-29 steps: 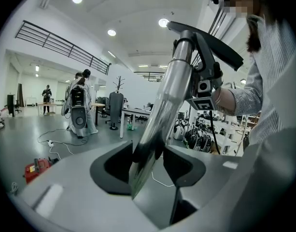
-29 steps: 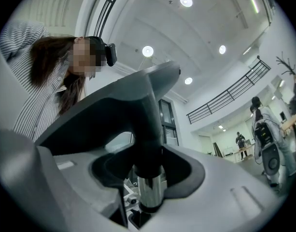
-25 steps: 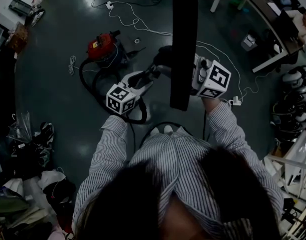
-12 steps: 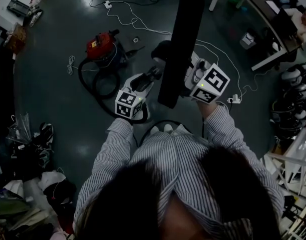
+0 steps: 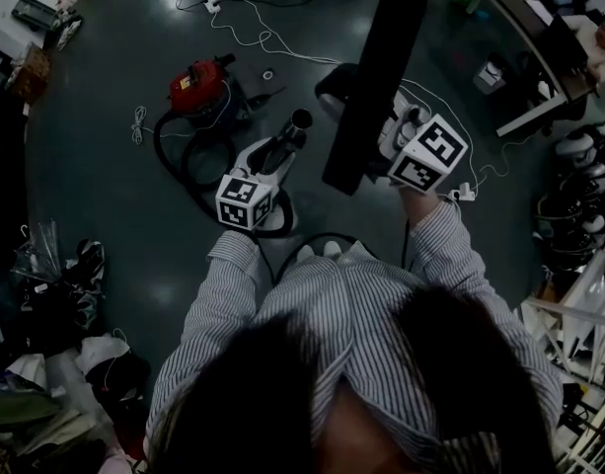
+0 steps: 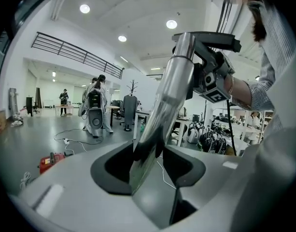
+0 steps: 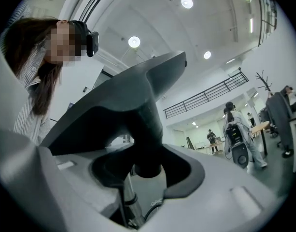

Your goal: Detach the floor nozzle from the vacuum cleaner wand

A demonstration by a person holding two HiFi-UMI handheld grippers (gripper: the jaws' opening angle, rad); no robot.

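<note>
floor nozzle (image 5: 376, 77) hangs in the air, a long black bar, apart from the wand (image 5: 296, 124). its far end is hard to separate from dark clutter at the frame top, and it hides the right gripper (image 7: 148, 166) from above. in the right gripper view we see those jaws pinching the nozzle neck. red vacuum canister (image 5: 198, 85) sits on the floor. the head view shows only the wand's open tip. left gripper (image 6: 150, 163) clamps the wand.

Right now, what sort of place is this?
Probably an open-plan lab or test workshop: a desk and office chair, a mezzanine railing overhead, a red canister vacuum and loose cables on the floor.
</note>
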